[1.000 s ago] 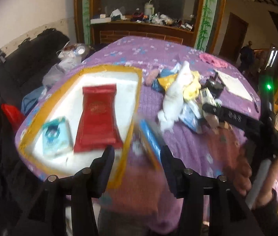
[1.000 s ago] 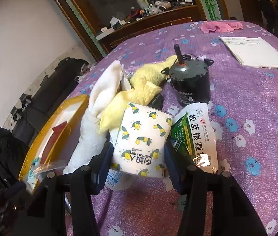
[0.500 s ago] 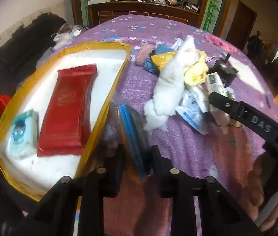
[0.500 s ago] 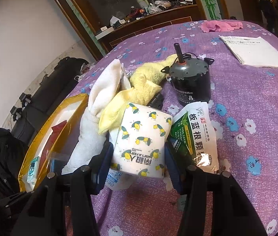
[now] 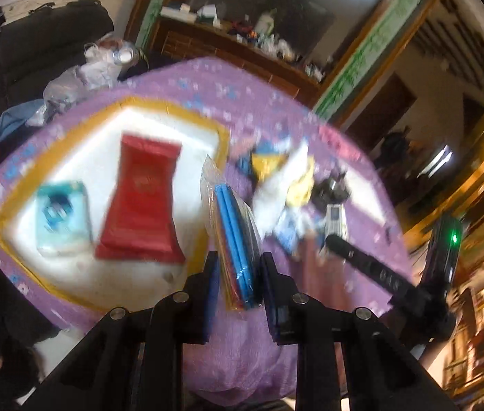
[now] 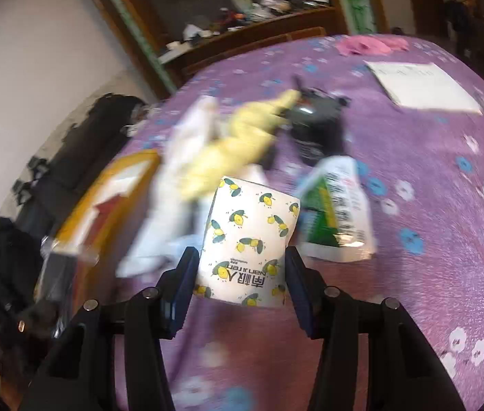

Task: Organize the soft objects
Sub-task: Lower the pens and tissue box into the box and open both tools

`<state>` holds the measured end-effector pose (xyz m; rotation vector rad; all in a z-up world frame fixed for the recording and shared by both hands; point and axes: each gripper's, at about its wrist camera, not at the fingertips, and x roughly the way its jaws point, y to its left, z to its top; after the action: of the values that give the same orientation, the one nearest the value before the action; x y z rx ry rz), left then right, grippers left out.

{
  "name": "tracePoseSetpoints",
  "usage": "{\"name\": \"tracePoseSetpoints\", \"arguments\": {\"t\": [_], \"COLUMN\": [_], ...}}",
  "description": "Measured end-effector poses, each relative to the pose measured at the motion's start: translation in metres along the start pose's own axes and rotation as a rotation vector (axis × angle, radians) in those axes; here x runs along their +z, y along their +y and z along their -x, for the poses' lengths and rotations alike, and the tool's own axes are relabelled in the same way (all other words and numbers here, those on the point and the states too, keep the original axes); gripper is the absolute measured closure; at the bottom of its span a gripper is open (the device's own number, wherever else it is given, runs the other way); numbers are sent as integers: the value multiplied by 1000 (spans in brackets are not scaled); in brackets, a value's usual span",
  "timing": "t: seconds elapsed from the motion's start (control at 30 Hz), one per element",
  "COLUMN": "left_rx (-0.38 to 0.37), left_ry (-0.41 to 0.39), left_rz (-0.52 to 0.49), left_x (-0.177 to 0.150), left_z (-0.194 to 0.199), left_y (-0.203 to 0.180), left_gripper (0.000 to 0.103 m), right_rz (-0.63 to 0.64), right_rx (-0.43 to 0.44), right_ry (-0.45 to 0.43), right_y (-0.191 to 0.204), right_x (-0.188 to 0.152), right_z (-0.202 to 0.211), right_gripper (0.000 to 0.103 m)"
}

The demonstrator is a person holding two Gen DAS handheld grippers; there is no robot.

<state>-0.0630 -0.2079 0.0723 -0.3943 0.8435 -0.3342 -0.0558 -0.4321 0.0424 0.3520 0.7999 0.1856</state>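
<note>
2 soft packs already lie in the yellow-rimmed white foam tray [image 5: 218, 137] on the purple flowered table [image 6: 430, 239]: a flat red foil pack [image 5: 141, 205] near the middle and a small teal tissue packet [image 5: 62, 215] just beside it, toward the tray's near corner. That looks like the finished share of the job.

The left tongs [image 5: 237, 274] are pinching a clear plastic bag of blue and red folded cloths [image 5: 233, 236], held on edge over the tray's right-hand rim, so I would judge it the 3rd item, about to go in but not yet set down. The right tongs [image 6: 240, 274] clasp a white tissue pack printed with yellow lemons [image 6: 247, 239]; whether it is clear of the cloth or resting on it I cannot tell through the blur. Probably it is item number 4.

Plenty is left on the table. A heap beside the tray holds a white fluffy towel [image 6: 177, 178] and a yellow cloth [image 6: 238, 144] draped over it, with a green-and-white printed sachet [image 6: 338, 212] just right of the lemon pack and a pink rag [image 6: 368, 46] well apart at the far edge. A dark round motor [image 6: 317, 126] and a white sheet of paper [image 6: 423, 85] are hard or flat things that I would expect to stay out.

By my reckoning the sorting is under halfway.
</note>
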Motion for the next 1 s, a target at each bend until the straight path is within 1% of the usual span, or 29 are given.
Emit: {"name": "tracePoseSetpoints", "arguments": {"t": [0.07,0.1,0.17,0.2,0.3,0.37,0.4,0.47,0.53,0.6,0.7,0.73,0.77,0.8,0.83,0.87,0.9,0.93,1.0], "left_rx": [18,27,50,68,123,169,192,210,227,235,203,197,188,177,168,168,173,185,193], "left_ry": [-34,-36,-50,-61,-72,-81,-75,-50,-21,9,6,4,4,3,-4,-15,-31,-44,-68], "left_rz": [15,29,66,76,102,121,141,165,196,189,174,171,176,180,183,186,190,195,196], "left_x": [12,18,31,37,52,59,62,66,66,63,59,58,57,55,54,52,51,50,48], "left_z": [9,10,11,10,3,-5,-10,-28,-43,-57,-66,-66,-65,-63,-60,-56,-52,-48,-40], "left_y": [12,19,36,45,71,90,99,118,131,138,138,137,138,138,137,135,133,131,126], "left_gripper": [79,79,79,79,79,79,79,79,79,78,76,74,71,64,59,52,47,45,41], "right_rz": [53,88,161,195,272,303,315,334,332,324,292,285,281,275,263,240,222,202,183], "right_rx": [34,64,123,133,138,139,133,99,66,33,1,-2,0,15,31,53,64,74,101], "right_ry": [-24,-27,-14,-4,43,72,83,103,138,168,217,213,197,192,189,183,178,166,151], "right_y": [25,42,76,92,131,151,158,172,176,175,165,163,161,161,160,157,154,151,148], "right_x": [7,12,21,24,35,43,47,53,54,51,42,39,39,41,40,41,42,42,41], "right_z": [7,7,-2,-10,-42,-65,-76,-102,-124,-144,-162,-162,-158,-155,-152,-147,-146,-140,-130], "right_gripper": [53,53,53,53,53,53,53,53,53,52,51,51,49,47,45,43,37,34,33]}}
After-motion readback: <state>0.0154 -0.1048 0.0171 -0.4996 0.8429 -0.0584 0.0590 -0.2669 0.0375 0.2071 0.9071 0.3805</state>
